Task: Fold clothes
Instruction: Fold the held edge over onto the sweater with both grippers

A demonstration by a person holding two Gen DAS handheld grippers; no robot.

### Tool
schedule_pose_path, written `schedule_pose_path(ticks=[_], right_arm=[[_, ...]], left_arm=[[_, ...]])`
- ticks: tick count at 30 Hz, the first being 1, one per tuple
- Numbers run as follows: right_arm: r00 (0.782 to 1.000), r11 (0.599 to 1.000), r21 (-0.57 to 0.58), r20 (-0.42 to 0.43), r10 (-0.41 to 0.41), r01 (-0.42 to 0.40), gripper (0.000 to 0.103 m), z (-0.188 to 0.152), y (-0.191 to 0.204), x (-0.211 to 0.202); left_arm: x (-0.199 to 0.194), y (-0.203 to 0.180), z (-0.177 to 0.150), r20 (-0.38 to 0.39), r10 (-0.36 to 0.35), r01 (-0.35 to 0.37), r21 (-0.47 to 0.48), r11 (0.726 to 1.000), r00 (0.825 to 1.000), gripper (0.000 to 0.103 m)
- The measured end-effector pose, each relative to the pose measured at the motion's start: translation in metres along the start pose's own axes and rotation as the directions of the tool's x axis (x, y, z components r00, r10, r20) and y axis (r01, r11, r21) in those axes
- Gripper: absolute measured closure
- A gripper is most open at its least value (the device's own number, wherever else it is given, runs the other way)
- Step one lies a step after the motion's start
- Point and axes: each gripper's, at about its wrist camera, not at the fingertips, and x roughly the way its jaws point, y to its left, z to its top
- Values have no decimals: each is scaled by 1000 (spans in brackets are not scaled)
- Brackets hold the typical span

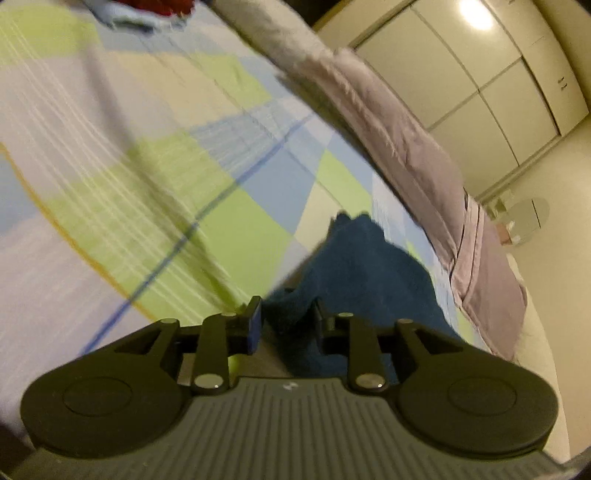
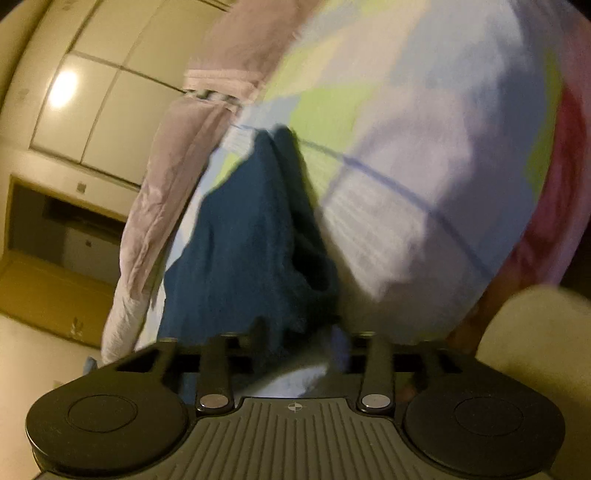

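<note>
Looking along my left gripper (image 1: 286,314), I list first the dark blue garment (image 1: 354,266), which lies bunched on the patchwork bedsheet (image 1: 155,155) and runs right up between the two fingers; the blue-padded finger (image 1: 254,321) stands just clear of the cloth on one side, the jaws are parted with a fold of the garment in the gap, and I cannot tell whether the pads press on it. Beyond the garment, a mauve quilt (image 1: 406,147) runs along the far edge of the sheet, and past that quilt stand pale wardrobe doors (image 1: 461,74). Far beyond the garment, at the sheet's top edge, sits a heap of red and light blue cloth (image 1: 147,14). Turning to the right gripper (image 2: 299,332): the same blue garment (image 2: 240,240) rises in a ridge from the sheet (image 2: 424,147) and reaches down between the fingers, which are blurred; the jaws are apart, but whether they grip the cloth I cannot tell. Beside the garment lies the mauve quilt (image 2: 177,166), with wardrobe doors (image 2: 92,103) beyond it; red cloth (image 2: 569,147) lies at the sheet's far side from the quilt.
</note>
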Motion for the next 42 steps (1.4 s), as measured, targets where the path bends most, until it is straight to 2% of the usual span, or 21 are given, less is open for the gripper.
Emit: schedule_pose_path(ticks=[2,4,6,9,11,12,13,14,16,18,20,21,23,27,30,32,33,34,38,40,42], right_arm=[[998,986,-160,50,-48,55,59,1,16,-16],[992,946,-307,101,-75,103,59,-1,35,-23],[987,891,-432,129,-92,140,59,-5,54,-18],[983,785,-593,149,-110,178,59,-18,71,-1],[976,722,-657,140,-164,216,62,-26,68,17],[971,698,-677,123,-206,234,63,-31,61,28],[962,678,-691,97,-257,251,64,-35,52,37],[957,677,-692,75,-280,252,64,-37,44,39],[960,702,-674,41,-276,230,64,-33,34,31],[954,723,-649,13,-300,236,64,-20,37,21],[960,718,-656,34,-279,232,64,-4,51,18],[964,712,-664,50,-262,228,64,5,59,17],[971,723,-658,55,-234,211,64,22,70,34],[969,746,-639,-2,-246,188,64,40,75,76],[941,730,-657,-90,-326,190,64,36,63,97],[930,711,-682,-129,-344,168,64,35,63,96],[913,707,-689,-169,-371,160,64,38,65,95],[890,711,-686,-217,-400,153,64,44,67,94],[781,725,-677,-383,-494,126,64,69,78,88],[751,717,-687,-413,-515,113,64,89,96,75],[742,711,-701,-446,-500,58,64,113,116,57]], left_arm=[[-17,-7,-2,42,18,-20,40,999,999,81],[-28,-24,-6,68,25,-34,137,990,997,81],[-27,-45,-12,64,34,-50,269,962,997,81],[-5,-68,-23,39,75,-84,434,897,996,81],[16,-68,-29,11,131,-119,492,862,991,86],[28,-64,-31,-11,169,-140,506,851,986,94],[33,-58,-32,-29,195,-154,507,848,980,95],[29,-55,-32,-29,191,-151,503,851,981,95],[20,-61,-26,-44,194,-146,504,851,980,96],[9,-76,-19,-28,171,-130,534,836,985,95],[9,-95,-13,-6,149,-117,583,804,989,95],[13,-104,-11,-3,135,-106,602,791,991,95],[32,-113,-8,-26,108,-70,607,792,994,94],[73,-110,-17,-108,134,-43,600,799,985,92],[76,-102,-15,-124,136,-44,559,828,983,92],[71,-105,-10,-135,186,-89,522,848,973,95],[68,-110,-9,-149,233,-126,512,850,961,95],[64,-118,-10,-172,292,-170,507,845,941,95],[20,-163,-17,-217,472,-321,494,808,854,93],[-17,-194,-20,-226,498,-366,445,817,838,93],[-52,-226,-25,-232,505,-397,388,832,831,78]])
